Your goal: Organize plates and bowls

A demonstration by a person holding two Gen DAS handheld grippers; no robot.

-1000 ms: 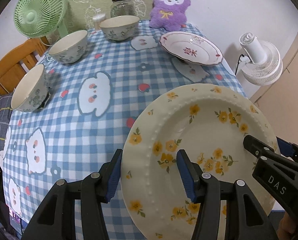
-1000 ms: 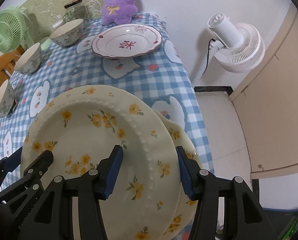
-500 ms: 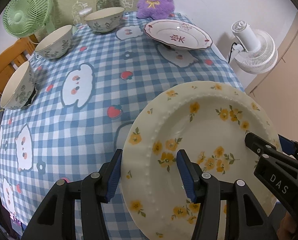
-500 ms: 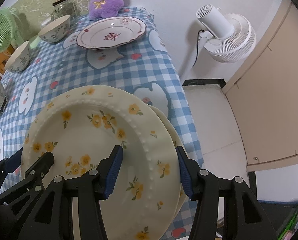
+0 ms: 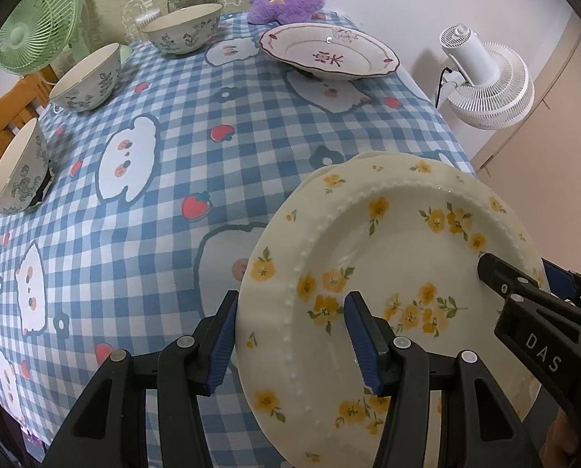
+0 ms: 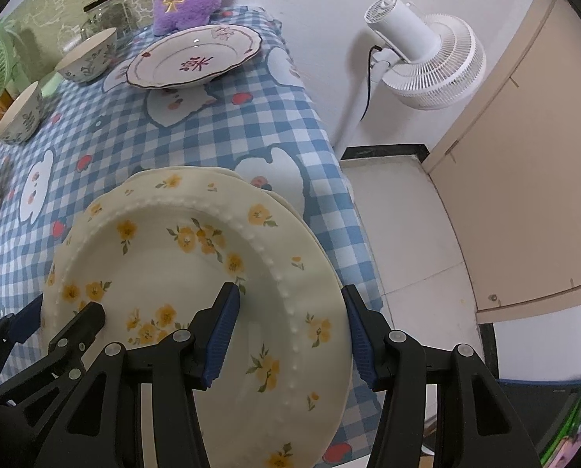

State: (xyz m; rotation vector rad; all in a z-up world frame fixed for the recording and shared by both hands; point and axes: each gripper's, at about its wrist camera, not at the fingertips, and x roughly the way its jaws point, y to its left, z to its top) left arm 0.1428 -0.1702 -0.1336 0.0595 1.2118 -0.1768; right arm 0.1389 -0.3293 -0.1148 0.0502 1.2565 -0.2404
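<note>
Two handheld grippers share one yellow-flowered plate (image 5: 399,273) above the near right corner of the checked table (image 5: 165,179): the left gripper (image 5: 290,335) straddles the rim at about 8 o'clock on the plate, one pad on the eating face and one behind, while the right gripper (image 6: 288,331) straddles the opposite rim near 4 o'clock. Both are open about a pad's spacing around the rim; whether the pads actually pinch the china cannot be told. A matching plate (image 6: 286,204) peeks from beneath at 1 o'clock, suggesting a stack being formed. The red-edged plate (image 5: 329,54) lies at 12 o'clock, three bowls (image 5: 87,78) along 10 to 11 o'clock. Done well, this step likely means keeping the plate level, centring it over its twin, and easing both sides down together.
</note>
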